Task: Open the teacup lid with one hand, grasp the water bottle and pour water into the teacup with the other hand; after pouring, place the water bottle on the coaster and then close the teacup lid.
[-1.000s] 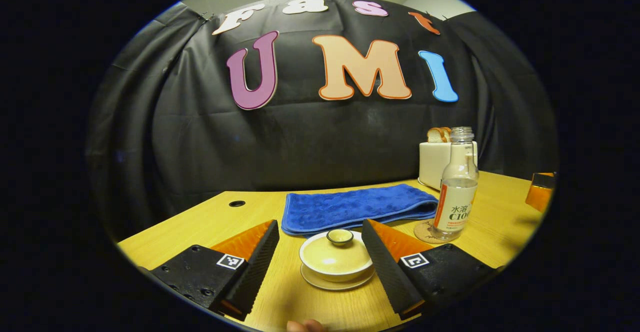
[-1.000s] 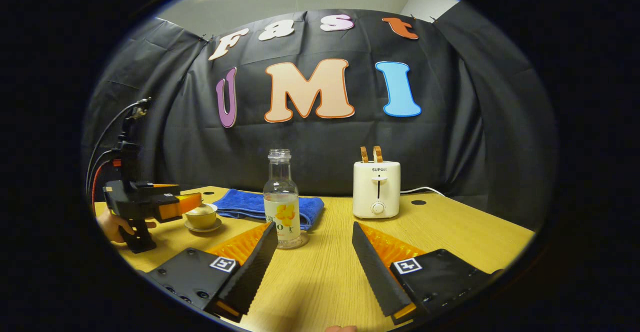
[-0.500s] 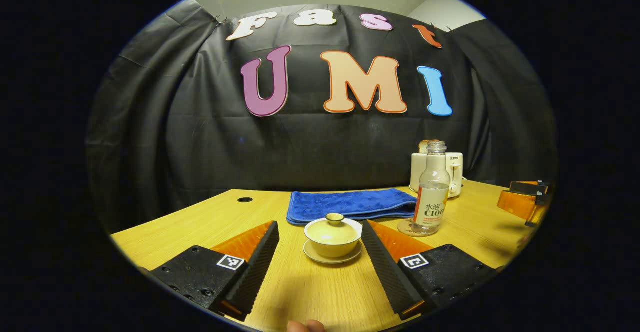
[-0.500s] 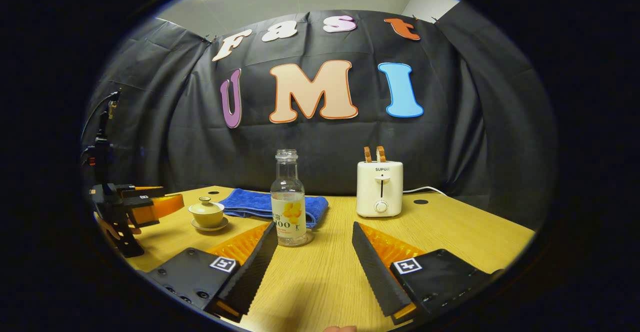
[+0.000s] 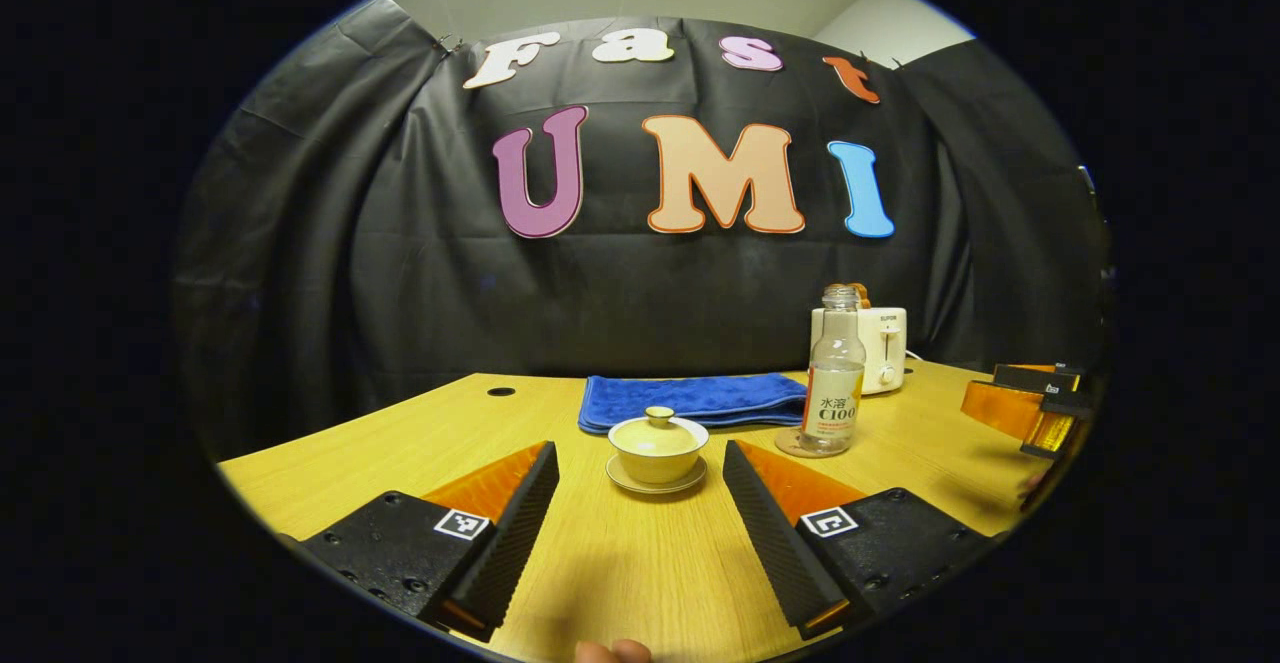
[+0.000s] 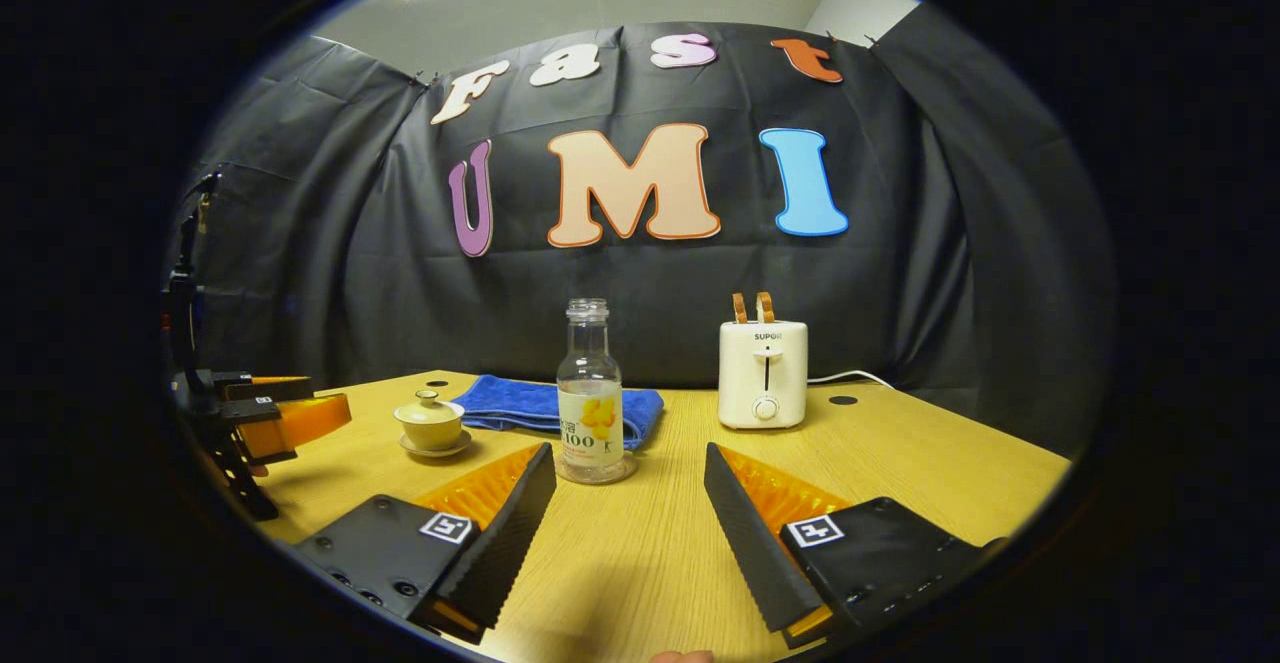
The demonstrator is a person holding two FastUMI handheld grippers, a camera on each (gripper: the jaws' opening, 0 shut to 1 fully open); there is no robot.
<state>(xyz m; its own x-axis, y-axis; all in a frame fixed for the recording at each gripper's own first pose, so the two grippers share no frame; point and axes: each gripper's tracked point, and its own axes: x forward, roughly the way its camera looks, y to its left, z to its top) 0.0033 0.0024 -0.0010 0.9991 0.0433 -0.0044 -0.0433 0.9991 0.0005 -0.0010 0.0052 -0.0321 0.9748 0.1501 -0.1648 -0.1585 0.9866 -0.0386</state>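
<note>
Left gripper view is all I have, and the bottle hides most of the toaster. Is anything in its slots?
Observer: Yes, two slices of toast stand up out of the toaster.
Operator: Is the right gripper holding anything?
Observer: No. The right gripper is open, its fingers bare, and the water bottle stands beyond them, untouched.
Operator: From the side, how close is my gripper to the teacup?
Observer: The left gripper sits short of the teacup, with a clear gap between them.
</note>
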